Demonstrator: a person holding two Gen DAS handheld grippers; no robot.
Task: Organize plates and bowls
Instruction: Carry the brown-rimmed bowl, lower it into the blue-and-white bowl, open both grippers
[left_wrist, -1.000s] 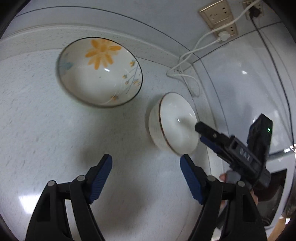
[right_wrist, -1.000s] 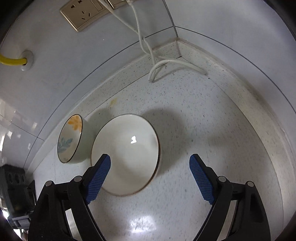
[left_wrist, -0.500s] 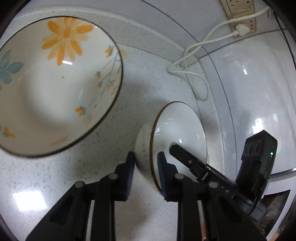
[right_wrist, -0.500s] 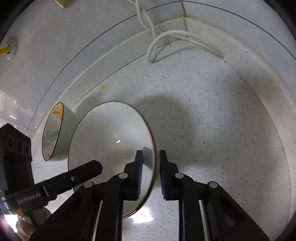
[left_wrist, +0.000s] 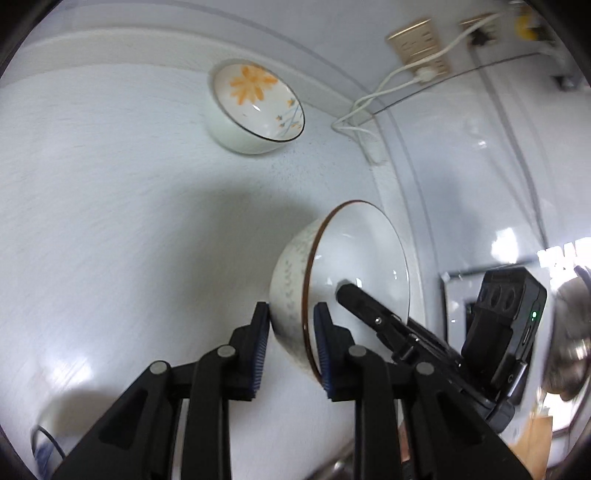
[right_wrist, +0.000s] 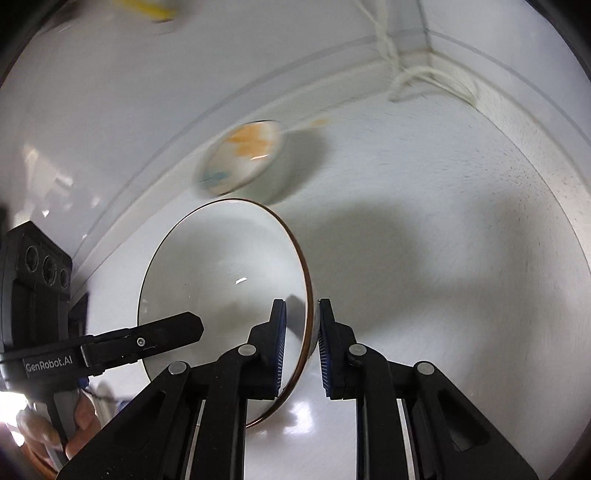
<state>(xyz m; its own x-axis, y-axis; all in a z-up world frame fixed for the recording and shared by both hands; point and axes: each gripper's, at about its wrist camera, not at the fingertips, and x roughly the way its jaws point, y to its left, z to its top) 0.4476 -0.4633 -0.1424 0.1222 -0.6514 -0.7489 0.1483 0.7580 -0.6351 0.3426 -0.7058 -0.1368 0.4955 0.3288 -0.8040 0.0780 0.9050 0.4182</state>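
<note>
above the speckled counter, both grippers pinch one brown-rimmed white bowl: left gripper clamps its near wall, right gripper the opposite rim. flowered bowl sits apart by the backsplash, near a white cord.

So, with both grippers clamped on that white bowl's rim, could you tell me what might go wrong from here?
1. The white bowl hangs only by thin rim pinches from the left gripper and right gripper; if the hands pull apart or twist unevenly, it could slip or chip.
2. The flower bowl sits nearby on the counter; a swing could knock it.
3. The white cord lies close and might snag.
</note>
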